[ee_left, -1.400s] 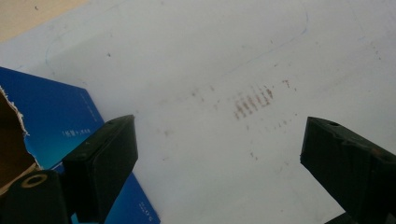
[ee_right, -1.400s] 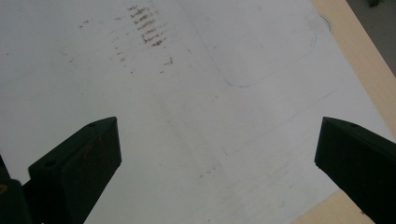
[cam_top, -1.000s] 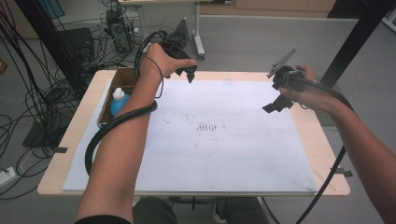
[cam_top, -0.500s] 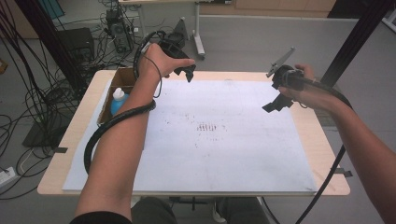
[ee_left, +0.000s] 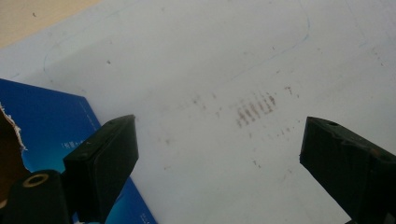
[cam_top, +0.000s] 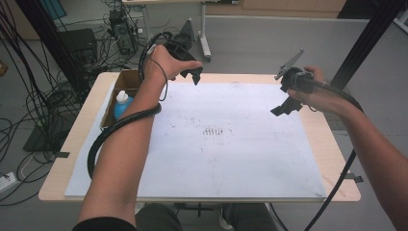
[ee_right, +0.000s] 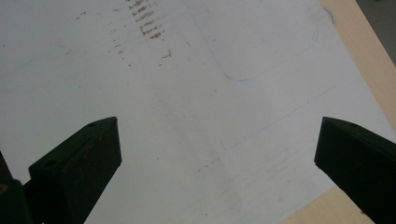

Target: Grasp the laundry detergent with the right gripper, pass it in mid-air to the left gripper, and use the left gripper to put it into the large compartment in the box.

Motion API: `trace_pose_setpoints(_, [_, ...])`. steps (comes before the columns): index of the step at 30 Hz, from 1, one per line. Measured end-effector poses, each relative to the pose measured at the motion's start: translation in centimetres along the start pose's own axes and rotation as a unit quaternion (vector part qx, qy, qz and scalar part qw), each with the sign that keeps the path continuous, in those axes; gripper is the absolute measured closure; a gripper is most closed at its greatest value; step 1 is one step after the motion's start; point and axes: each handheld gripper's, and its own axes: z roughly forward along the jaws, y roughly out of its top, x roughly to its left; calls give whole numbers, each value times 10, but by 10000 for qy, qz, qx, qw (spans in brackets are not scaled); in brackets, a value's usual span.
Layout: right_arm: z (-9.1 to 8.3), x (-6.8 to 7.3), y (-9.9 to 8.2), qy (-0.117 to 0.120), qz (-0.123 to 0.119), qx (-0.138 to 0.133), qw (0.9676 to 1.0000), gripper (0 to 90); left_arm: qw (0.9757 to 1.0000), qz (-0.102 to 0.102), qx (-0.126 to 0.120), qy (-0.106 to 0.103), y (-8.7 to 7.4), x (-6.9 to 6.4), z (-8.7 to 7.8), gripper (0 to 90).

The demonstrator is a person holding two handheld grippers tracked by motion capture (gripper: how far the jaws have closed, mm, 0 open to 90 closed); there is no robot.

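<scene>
Spray bottle (cam_top: 122,103), boxed beside the left tongs (cam_top: 195,77), is easily toppled by a careless reach; both left and right tongs (cam_top: 284,107) are held wide open, empty.

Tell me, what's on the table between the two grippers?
Just the white sheet with a patch of brown smudges, seen in the high view. Nothing stands between the left gripper and right gripper.
</scene>
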Motion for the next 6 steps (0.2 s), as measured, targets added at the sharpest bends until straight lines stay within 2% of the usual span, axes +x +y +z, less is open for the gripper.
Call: trace_pose_setpoints(6, [1, 0, 0, 4, 14, -14, 10000, 4, 10000, 31, -15, -7, 0, -1, -1, 119])
